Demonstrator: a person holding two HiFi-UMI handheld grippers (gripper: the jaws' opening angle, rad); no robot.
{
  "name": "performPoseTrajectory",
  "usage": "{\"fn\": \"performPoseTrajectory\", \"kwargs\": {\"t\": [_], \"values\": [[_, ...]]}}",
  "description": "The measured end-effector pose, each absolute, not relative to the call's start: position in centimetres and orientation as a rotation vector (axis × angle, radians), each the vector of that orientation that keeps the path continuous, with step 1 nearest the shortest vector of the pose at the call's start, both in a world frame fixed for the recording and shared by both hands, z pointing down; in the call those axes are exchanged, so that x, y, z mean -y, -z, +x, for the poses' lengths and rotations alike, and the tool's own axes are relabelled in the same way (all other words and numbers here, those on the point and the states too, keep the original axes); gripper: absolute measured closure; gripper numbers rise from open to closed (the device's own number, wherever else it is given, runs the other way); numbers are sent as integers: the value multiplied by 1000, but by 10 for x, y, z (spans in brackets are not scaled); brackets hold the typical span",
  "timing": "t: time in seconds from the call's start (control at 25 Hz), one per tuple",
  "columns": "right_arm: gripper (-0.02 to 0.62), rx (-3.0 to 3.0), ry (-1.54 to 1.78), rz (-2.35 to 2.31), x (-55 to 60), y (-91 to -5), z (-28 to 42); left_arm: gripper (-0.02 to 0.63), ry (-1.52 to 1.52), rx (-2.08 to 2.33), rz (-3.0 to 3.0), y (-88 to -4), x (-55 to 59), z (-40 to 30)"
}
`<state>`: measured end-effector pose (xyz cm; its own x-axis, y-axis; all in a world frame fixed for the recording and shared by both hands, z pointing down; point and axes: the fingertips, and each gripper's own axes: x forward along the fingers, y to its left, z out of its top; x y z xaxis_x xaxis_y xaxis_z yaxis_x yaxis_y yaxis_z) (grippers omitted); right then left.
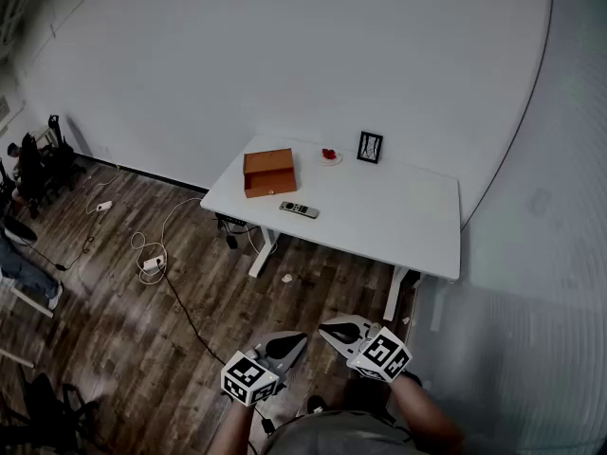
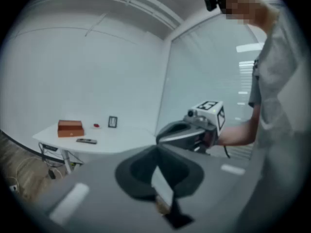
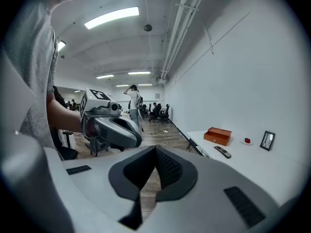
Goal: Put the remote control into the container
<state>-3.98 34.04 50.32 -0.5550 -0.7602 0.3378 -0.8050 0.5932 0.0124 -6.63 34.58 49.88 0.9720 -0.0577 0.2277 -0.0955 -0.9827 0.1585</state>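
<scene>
Both tongs, left (image 1: 300, 336) and right (image 1: 324, 328), are pinched together and empty above the wooden floor (image 1: 142, 320), well short of the white counter (image 1: 398, 221). The remote control (image 1: 299, 209) lies flat near the counter's front edge, just before the orange container (image 1: 269, 172). Its long axis runs along that edge; which end leads is too small to tell. A good approach likely means stepping close, opening one pair and closing it across the remote's narrow width.
</scene>
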Motion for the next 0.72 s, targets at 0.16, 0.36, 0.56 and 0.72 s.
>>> {"fn": "performPoseTrajectory", "kwargs": {"t": [0.16,0.36,0.56,0.72], "values": [[578,2518,-208,1260,-341,-505,-43,607,-339,119,2953,-499,-346,-68],[578,2524,-200,1241,-339,-505,-42,607,-345,124,2952,-500,-346,-65],[578,2524,-200,1221,-337,-508,-45,607,-347,130,2952,-501,-346,-66],[578,2516,-215,1218,-336,-512,-44,607,-346,137,2946,-502,-345,-66]]}}
